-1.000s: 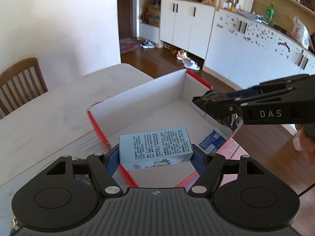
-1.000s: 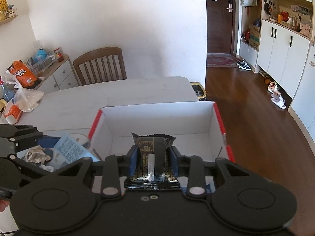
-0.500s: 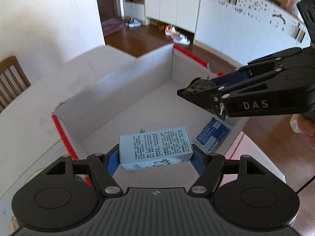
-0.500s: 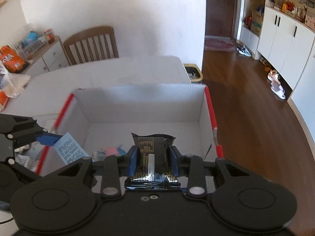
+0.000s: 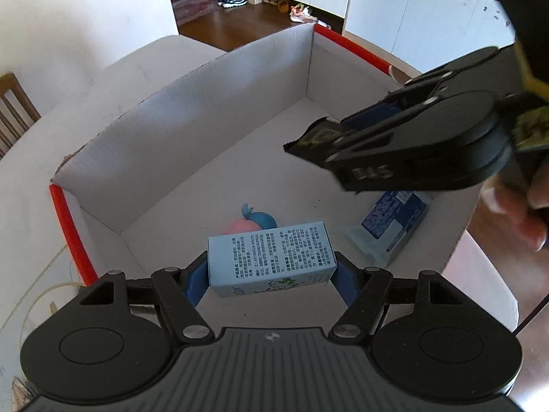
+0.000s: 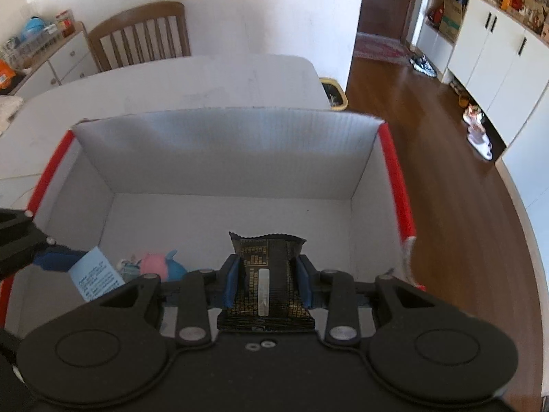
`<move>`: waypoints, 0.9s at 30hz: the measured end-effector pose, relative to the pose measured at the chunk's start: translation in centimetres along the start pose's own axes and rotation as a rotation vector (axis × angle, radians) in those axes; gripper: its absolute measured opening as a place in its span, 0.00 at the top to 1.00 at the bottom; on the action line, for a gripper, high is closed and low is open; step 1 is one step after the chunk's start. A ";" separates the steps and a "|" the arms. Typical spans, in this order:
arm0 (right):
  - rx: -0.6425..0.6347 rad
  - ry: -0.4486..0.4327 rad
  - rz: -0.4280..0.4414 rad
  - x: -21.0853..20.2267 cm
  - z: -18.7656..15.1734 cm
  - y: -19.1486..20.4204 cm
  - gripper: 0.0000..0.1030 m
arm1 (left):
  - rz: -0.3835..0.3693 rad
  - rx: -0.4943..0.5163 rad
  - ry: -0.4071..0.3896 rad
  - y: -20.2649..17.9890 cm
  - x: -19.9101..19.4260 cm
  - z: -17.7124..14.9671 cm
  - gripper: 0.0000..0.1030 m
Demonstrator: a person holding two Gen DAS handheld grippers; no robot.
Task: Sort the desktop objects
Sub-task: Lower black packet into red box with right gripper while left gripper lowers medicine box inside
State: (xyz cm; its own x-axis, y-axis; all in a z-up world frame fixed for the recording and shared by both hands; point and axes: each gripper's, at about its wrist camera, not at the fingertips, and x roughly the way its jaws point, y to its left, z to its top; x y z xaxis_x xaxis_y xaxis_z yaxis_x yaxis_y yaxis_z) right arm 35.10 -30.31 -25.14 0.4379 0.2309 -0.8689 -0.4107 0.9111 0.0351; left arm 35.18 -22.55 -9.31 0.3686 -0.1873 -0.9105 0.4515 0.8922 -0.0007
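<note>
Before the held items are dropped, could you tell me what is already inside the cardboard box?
Inside the cardboard box, a pink-and-blue toy and a blue packet lie on the floor; the held light-blue carton covers part of the toy.

Tabletop [image 6: 206,79]: white, scuffed, fills the upper left of the right wrist frame.
Box [image 6: 223,147]: open white cardboard with red edges, sits directly on the tabletop.
Cord [image 5: 31,295]: pale, at lower left beside the box.

White walls, wooden floor [image 6: 429,130] — chair [image 6: 137,34] (slatted).
</note>
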 end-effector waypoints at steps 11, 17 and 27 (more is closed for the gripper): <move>-0.070 0.132 -0.065 3.1 0.6 1.7 0.67 | -0.034 -0.061 0.114 1.2 2.5 1.0 0.30; -0.088 0.190 -0.058 4.3 0.3 2.5 0.66 | -0.008 -0.018 0.148 0.6 3.2 1.4 0.30; -0.081 0.209 -0.041 4.5 0.4 2.2 0.59 | 0.041 0.066 0.178 -0.5 3.6 1.5 0.29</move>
State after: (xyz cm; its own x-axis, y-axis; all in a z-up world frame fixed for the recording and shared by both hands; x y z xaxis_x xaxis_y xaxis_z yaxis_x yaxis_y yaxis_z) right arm 36.51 -27.14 -28.74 0.2833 0.1110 -0.9526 -0.4625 0.8859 -0.0343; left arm 37.53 -24.28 -11.91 0.2409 -0.0709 -0.9680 0.4937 0.8676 0.0593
